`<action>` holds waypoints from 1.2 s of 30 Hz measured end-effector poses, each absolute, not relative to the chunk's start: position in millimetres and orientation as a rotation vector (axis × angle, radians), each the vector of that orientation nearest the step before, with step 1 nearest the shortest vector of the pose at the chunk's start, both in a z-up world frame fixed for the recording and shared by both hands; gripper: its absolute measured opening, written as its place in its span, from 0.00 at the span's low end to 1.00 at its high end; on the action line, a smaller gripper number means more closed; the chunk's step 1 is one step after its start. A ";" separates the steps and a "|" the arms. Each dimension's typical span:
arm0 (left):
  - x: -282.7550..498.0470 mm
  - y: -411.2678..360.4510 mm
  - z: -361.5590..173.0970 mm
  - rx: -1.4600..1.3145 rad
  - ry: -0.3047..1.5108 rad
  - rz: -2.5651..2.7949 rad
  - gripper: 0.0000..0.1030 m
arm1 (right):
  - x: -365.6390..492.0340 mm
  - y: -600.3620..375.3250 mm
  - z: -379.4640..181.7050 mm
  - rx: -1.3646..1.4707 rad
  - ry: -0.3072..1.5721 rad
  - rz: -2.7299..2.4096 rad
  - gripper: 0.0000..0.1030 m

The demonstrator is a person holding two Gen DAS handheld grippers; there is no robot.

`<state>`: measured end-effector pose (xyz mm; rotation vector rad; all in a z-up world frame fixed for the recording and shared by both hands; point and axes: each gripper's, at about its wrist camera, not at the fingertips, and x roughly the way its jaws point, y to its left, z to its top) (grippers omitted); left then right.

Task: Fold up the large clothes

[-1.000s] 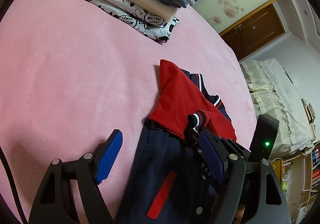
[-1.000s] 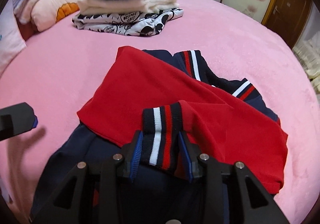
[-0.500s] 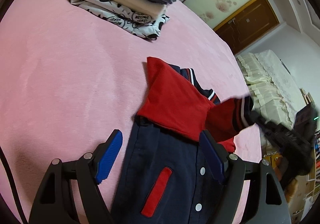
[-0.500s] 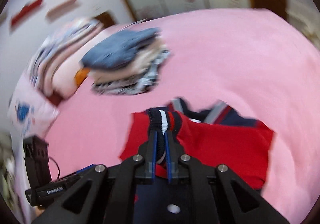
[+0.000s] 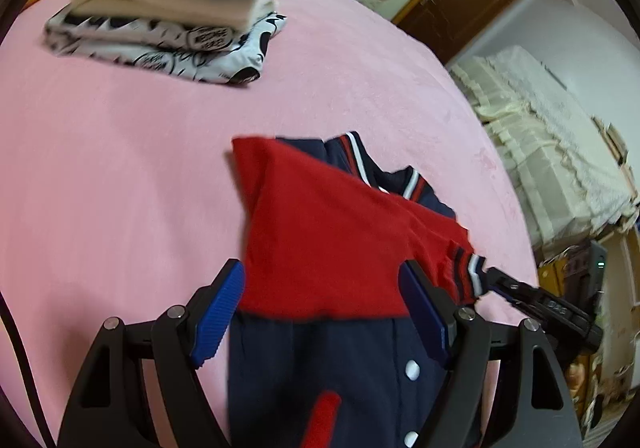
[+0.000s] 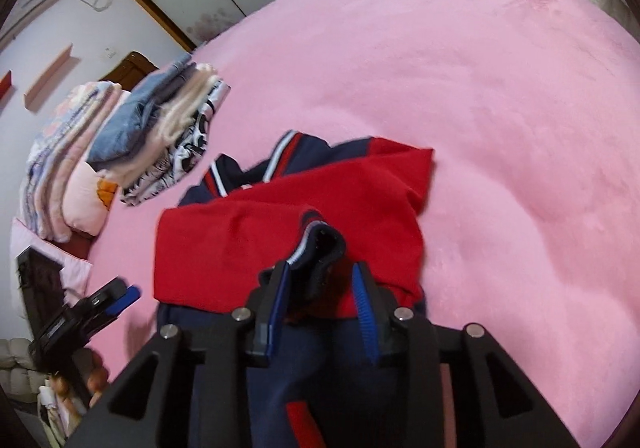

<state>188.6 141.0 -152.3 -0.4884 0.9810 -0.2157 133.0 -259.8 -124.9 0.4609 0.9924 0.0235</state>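
The jacket [image 5: 332,360], navy in the body with red sleeves, white snap buttons and striped ribbing at collar and cuffs, lies on the pink bed [image 5: 120,176] close below both cameras, its collar toward the far side. One red sleeve [image 5: 320,248] is laid across the chest; the striped cuff [image 6: 320,244] of the sleeve sits drawn out toward the jacket's edge, so the sleeve-folding stage appears to be under way and not finished. The body is not yet doubled over, and the garment has still to join the stack of folded clothes [image 5: 168,12], which rests well apart at the far side of the bed: jeans on top, a cream garment beneath, a black-and-white printed one at the bottom. By that reading the task is partly done, with three garments folded and this one in its early folds. The right hand-held gripper [image 6: 322,296] has the cuff between its blue pads, and its jaws are opening; the left pad seems to touch the fabric while the right pad stands clear, so the hold looks to be loosening. In the left wrist view the same cuff meets the tip of that tool at the right edge of the bed. The left hand-held gripper [image 5: 324,312] stands wide apart above the jacket's chest, at the hem of the red sleeve, gripping nothing.
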 end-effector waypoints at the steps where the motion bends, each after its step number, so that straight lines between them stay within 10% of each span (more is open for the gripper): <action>1: 198.2 142.0 -154.3 -0.477 0.995 -0.210 0.75 | 135.2 -262.6 -125.2 0.465 0.992 0.024 0.31; 14: 244.6 137.8 -188.4 -0.470 1.068 -0.207 0.74 | 149.5 -265.1 -130.0 0.445 1.019 0.019 0.51; 19: 252.6 136.9 -190.5 -0.492 1.059 -0.198 0.46 | 160.2 -245.2 -133.0 0.293 1.043 0.011 0.50; 21: 254.4 138.9 -191.6 -0.508 1.061 -0.200 0.24 | 165.2 -237.0 -137.8 0.207 1.072 -0.007 0.12; 24: 254.0 142.8 -189.9 -0.514 1.044 -0.182 0.09 | 166.5 -231.2 -138.8 0.133 1.063 -0.018 0.07; 36: 253.2 146.5 -190.0 -0.382 1.021 -0.083 0.18 | 161.9 -235.4 -153.5 0.069 1.016 -0.078 0.18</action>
